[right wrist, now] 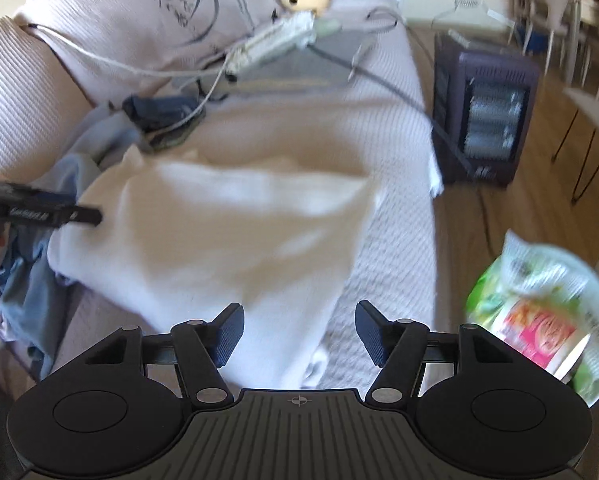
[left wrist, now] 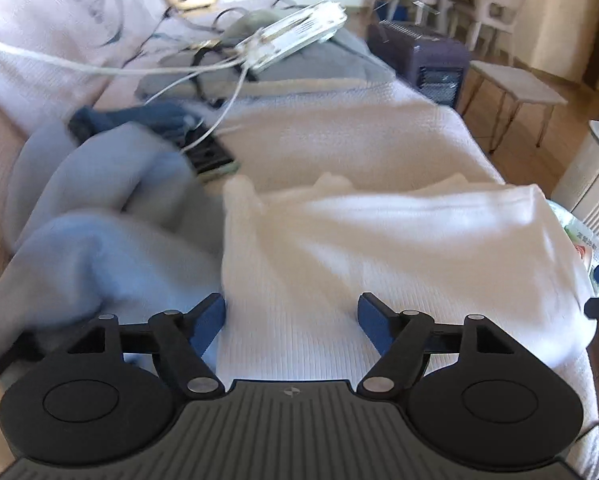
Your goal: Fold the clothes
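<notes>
A white ribbed garment [left wrist: 379, 248] lies folded on the sofa seat; it also shows in the right wrist view [right wrist: 227, 232]. My left gripper [left wrist: 291, 320] is open and empty over its near left edge. My right gripper [right wrist: 299, 328] is open and empty over its near right corner. The left gripper's finger [right wrist: 55, 214] shows at the garment's left side in the right wrist view. A light blue garment [left wrist: 107, 216] lies crumpled to the left; it also shows in the right wrist view [right wrist: 35, 280].
A white power strip [left wrist: 295, 36] with cables, a grey cushion [left wrist: 319, 64] and a dark cloth [left wrist: 147, 116] lie farther along the sofa. A dark heater [right wrist: 487, 108] stands on the floor at right. A green-pink plastic bag [right wrist: 539, 316] is near right.
</notes>
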The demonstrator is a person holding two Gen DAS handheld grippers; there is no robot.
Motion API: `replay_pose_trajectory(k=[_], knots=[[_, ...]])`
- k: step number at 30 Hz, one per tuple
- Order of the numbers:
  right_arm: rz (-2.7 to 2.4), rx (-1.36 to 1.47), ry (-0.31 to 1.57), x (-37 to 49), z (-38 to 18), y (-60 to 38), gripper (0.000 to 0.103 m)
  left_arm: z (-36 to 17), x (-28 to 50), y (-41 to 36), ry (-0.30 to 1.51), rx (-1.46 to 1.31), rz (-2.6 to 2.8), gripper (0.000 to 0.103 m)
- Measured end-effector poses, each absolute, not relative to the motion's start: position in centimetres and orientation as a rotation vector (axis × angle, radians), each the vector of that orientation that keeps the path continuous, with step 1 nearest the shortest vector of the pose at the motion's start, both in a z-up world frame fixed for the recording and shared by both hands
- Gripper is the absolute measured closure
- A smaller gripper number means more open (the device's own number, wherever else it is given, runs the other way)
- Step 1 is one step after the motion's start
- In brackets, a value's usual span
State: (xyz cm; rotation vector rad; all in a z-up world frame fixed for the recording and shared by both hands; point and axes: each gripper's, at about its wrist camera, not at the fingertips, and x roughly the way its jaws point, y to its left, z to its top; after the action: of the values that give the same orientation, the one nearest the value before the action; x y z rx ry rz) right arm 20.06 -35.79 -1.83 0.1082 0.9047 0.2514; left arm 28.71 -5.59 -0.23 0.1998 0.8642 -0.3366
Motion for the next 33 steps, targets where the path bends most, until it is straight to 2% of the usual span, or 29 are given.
replay_pose_trajectory(k=[3,5,10,17,21,23,25,28,31,33], knots=[[0.266,0.123,0.91,20.9,-2.4,-35.9,0.032,-1.2,31.1,-6.1,0.848,0.233,-0.364,0.029],[0.261,0.137,0.918,21.9,-2.7,-36.1,0.032,-1.9,32.6,-6.5,0.871,0.244,-0.395,0.027],[0.252,0.214,0.974,24.4,-4.1,-37.2,0.032,-3.7,35.4,-6.1,0.919,0.209,-0.423,0.015],[0.295,0.356,1.023,26.7,-7.5,-37.3,0.03,-5.2,36.0,-6.0,0.944,0.128,-0.486,0.017],[0.26,0.294,1.005,26.9,-7.3,-35.9,0.031,-4.9,35.3,-6.9,0.947,0.14,-0.48,0.032],[0.257,0.28,0.996,26.7,-7.2,-35.5,0.037,-4.7,34.8,-6.9,0.942,0.142,-0.47,0.043],[0.275,0.274,0.988,26.2,-6.8,-34.9,0.059,-4.5,34.3,-6.8,0.936,0.142,-0.457,0.059],[0.269,0.242,0.974,25.8,-6.4,-34.1,0.072,-3.9,33.5,-6.5,0.931,0.129,-0.438,0.075],[0.258,0.222,0.94,25.0,-5.7,-33.8,0.081,-2.4,33.0,-6.1,0.938,0.102,-0.433,0.079],[0.258,0.195,0.912,24.2,-4.7,-33.7,0.083,-1.3,32.7,-5.4,0.938,0.077,-0.443,0.081]])
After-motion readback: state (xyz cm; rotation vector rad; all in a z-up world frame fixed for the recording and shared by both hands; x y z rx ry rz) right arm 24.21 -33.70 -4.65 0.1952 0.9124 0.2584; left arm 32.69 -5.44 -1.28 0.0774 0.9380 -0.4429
